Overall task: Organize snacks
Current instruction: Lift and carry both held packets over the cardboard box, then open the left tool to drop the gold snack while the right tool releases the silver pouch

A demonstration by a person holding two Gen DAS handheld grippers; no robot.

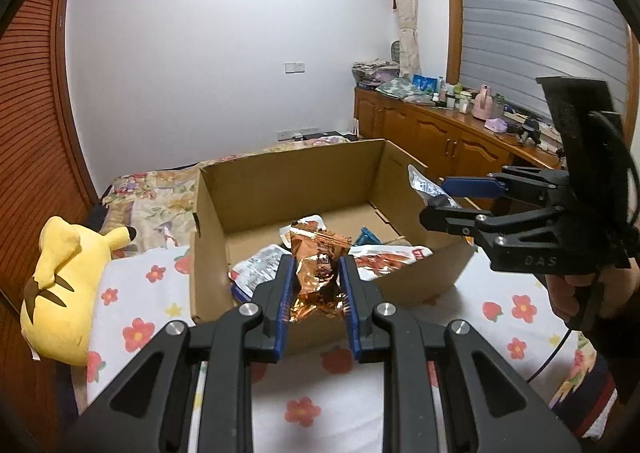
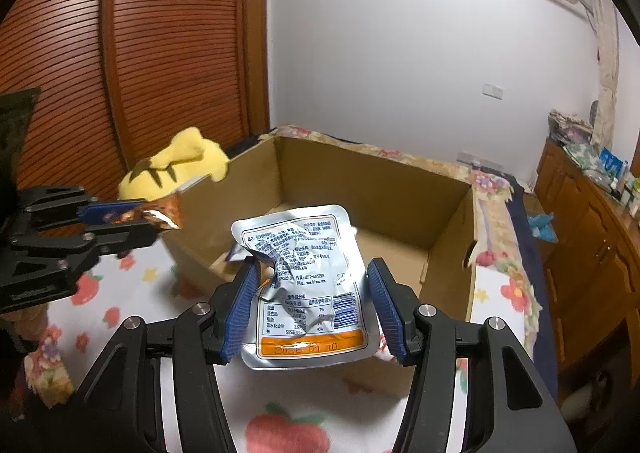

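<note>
My left tongs (image 1: pixel 316 285) clamp a crumpled orange foil packet (image 1: pixel 318 265). My right tongs (image 2: pixel 312 305) clamp a silver pouch (image 2: pixel 308 281) (printed side up). Both hang above the cardboard box (image 1: pixel 280 177) on the bed (image 1: pixel 132 293).

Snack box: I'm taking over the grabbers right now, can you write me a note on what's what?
Left gripper: shut on a crinkly orange snack packet, held up above the near edge of the cardboard box.
Right gripper: shut on a silver pouch, also held above the box.
The box sits on the flowered bedspread, with a yellow plush toy beside it.
Done: several other snack packs already lie in the box.
Left: the two held packets aren't put down anywhere yet. I can't tell whether they are going in or coming out.
</note>
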